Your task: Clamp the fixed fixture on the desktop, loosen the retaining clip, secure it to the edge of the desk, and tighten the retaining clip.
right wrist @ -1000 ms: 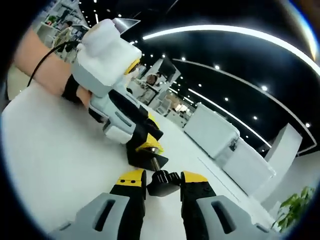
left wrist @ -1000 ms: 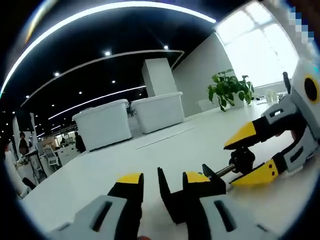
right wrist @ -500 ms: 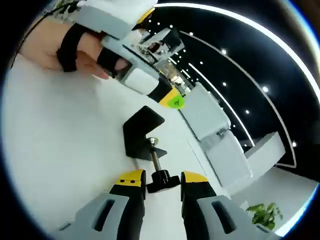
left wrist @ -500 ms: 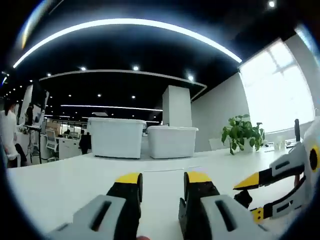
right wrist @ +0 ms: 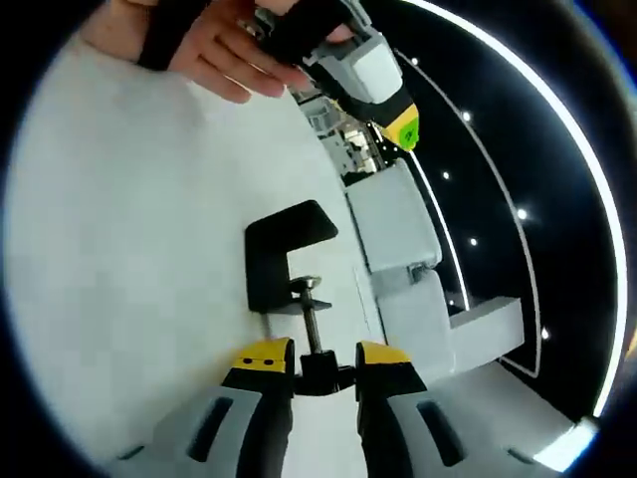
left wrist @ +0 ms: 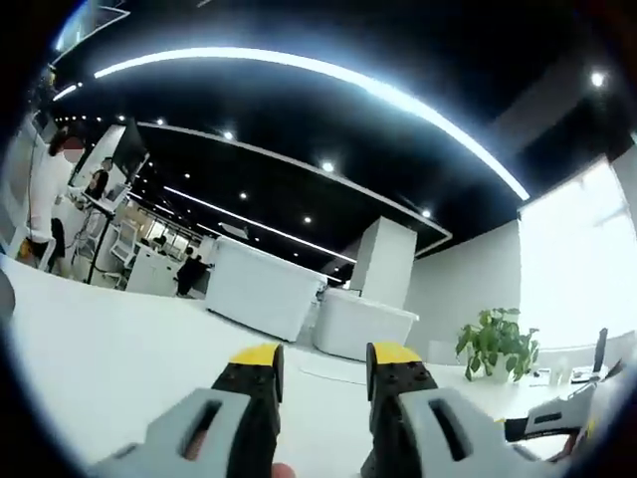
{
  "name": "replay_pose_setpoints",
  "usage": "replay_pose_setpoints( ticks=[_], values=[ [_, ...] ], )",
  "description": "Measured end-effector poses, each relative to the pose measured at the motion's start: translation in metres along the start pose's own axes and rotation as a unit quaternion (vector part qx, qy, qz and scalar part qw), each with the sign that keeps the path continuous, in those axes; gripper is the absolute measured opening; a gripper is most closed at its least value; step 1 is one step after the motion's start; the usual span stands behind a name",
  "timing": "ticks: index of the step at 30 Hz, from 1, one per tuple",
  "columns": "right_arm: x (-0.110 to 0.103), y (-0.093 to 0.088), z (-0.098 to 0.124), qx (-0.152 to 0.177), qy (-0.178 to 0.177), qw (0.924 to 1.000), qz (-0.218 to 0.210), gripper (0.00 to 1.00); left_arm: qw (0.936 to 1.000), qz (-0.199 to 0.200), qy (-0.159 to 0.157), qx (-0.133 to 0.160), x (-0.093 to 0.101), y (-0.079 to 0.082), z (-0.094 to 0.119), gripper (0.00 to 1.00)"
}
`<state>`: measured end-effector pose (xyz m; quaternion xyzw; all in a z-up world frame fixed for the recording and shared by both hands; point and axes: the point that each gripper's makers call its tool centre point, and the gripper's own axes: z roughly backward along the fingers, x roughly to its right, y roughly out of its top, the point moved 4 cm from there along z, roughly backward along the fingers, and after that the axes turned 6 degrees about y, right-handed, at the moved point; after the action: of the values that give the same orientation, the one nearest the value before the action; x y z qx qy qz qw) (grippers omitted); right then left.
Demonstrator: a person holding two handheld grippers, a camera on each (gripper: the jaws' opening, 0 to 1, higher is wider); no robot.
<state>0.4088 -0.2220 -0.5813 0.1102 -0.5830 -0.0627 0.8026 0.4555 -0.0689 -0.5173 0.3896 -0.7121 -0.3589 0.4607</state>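
Note:
The black C-shaped clamp [right wrist: 271,261] lies on the white desk [right wrist: 119,259], its threaded screw [right wrist: 312,321] pointing back at me. My right gripper [right wrist: 321,355] is shut on the black knob [right wrist: 320,372] at the end of that screw. My left gripper [right wrist: 396,112], held by a hand [right wrist: 214,55], hovers above and beyond the clamp, apart from it. In the left gripper view my left gripper [left wrist: 325,357] is open with nothing between its jaws, looking out over the desk [left wrist: 119,363]. Part of my right gripper [left wrist: 557,423] shows low on the right.
Two big white bins [left wrist: 264,291] [left wrist: 363,324] stand at the far side of the desk, also in the right gripper view as bins [right wrist: 398,239]. A green plant [left wrist: 493,344] is at the right. People [left wrist: 50,199] stand far off on the left.
My left gripper has let go of the clamp's body and lifted up and away from it. The right gripper has kept its hold on the screw knob.

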Motion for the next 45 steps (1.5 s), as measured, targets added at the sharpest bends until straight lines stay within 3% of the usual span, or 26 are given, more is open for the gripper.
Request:
replay_pose_setpoints(
  ticks=[6, 15, 23, 24, 25, 26, 27, 39, 45],
  values=[
    [0.004, -0.002, -0.016, -0.017, -0.004, 0.9997, 0.017, 0.22, 0.9999, 0.000, -0.005, -0.009, 0.003, -0.003, -0.001, 0.34],
    [0.007, -0.001, -0.023, -0.020, 0.004, 0.9994, 0.029, 0.22, 0.9998, 0.004, -0.003, -0.018, 0.001, -0.006, 0.000, 0.32],
    [0.003, 0.000, -0.028, -0.020, 0.011, 0.9934, 0.112, 0.20, 0.9997, 0.010, 0.000, -0.021, 0.001, -0.006, -0.001, 0.32],
    [0.001, 0.001, -0.029, -0.017, 0.019, 0.9918, 0.125, 0.14, 0.9997, 0.010, -0.001, -0.022, 0.001, -0.007, -0.001, 0.32],
    [-0.002, -0.002, -0.030, -0.029, 0.023, 0.9903, 0.134, 0.13, 0.9997, 0.009, -0.002, -0.023, 0.001, -0.007, -0.001, 0.32],
    [0.001, 0.001, -0.031, -0.019, 0.007, 0.9877, 0.155, 0.14, 0.9997, 0.009, -0.002, -0.024, 0.002, -0.008, -0.001, 0.32],
    [-0.002, 0.002, -0.029, -0.024, 0.016, 0.9850, 0.170, 0.14, 0.9996, 0.009, -0.003, -0.026, 0.002, -0.008, -0.001, 0.32],
    [-0.003, 0.008, -0.020, -0.005, 0.029, 0.9879, 0.152, 0.18, 0.9995, 0.004, -0.007, -0.029, 0.003, -0.010, -0.002, 0.32],
    [-0.007, 0.019, -0.015, 0.002, 0.033, 0.9846, 0.171, 0.19, 0.9995, 0.003, -0.007, -0.030, 0.002, -0.010, -0.002, 0.32]
  ],
)
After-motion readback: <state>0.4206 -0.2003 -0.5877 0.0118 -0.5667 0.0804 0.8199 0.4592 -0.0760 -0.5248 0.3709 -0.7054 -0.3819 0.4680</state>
